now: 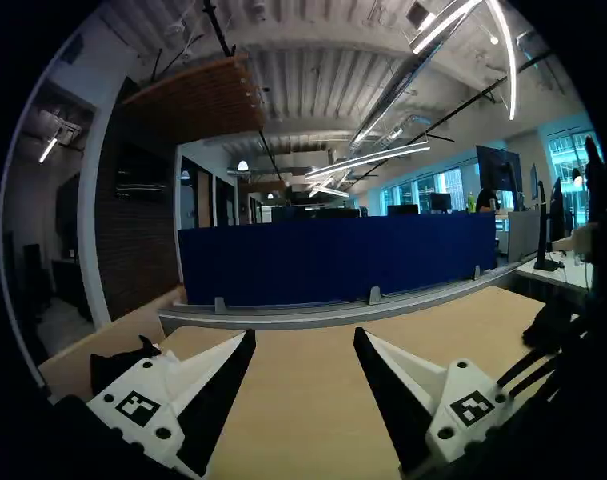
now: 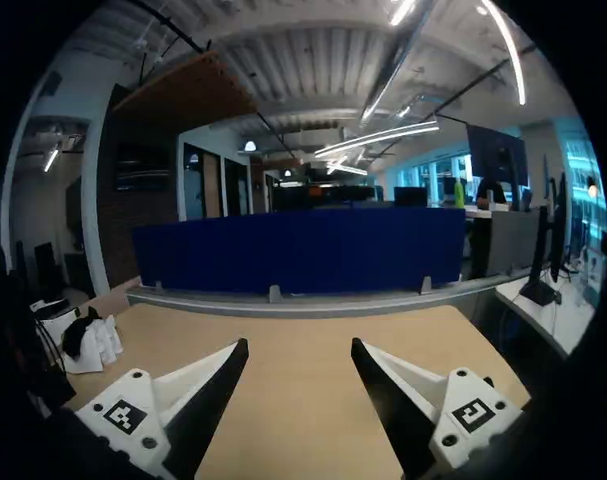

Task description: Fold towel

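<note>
Claws both stand wide open and empty: left claw (image 1: 304, 331) and right claw (image 2: 299, 341) hang over the tan tabletop (image 1: 303, 416), on the near side of the blue partition (image 1: 335, 256). A black-and-white bundle (image 2: 87, 344) lies toward the partition's left end; whether it is the towel cannot be told.

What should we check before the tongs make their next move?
1. The left tongs are open: ok.
2. The right tongs are open: ok.
3. Both tongs hold nothing: ok.
4. The table lies flat below the tongs: ok.
5. The divider stands at the table's far edge, away from the tongs: ok.
6. Where the towel lies: cannot tell.
</note>
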